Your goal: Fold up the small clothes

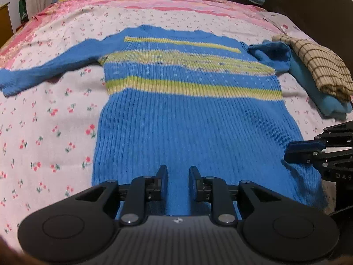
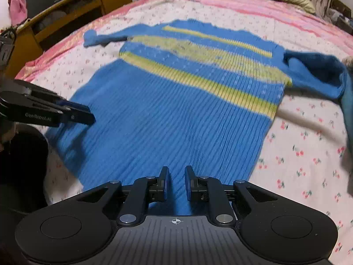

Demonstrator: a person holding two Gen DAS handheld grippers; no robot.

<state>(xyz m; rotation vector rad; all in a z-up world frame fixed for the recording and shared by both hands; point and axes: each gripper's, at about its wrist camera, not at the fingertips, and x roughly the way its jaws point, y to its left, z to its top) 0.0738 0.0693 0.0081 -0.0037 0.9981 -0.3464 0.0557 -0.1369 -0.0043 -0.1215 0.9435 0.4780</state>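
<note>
Two grippers over blue ribbed knit sweater (image 1: 176, 119) | left gripper (image 1: 178, 174): jaws parted, gripping nothing | right gripper (image 2: 177, 174): likewise | hem hidden at 6 o'clock | right sleeve (image 2: 317, 75) bunched, blurred

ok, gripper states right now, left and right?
Left gripper: open, over the sweater hem, nothing pinched.
Right gripper: open, narrow gap, over the same hem, nothing pinched.

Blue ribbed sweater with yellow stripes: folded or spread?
Spread. The blue ribbed sweater with yellow stripes lies flat on the floral bedsheet, body unfolded, one sleeve stretched out, the other bunched.
</note>
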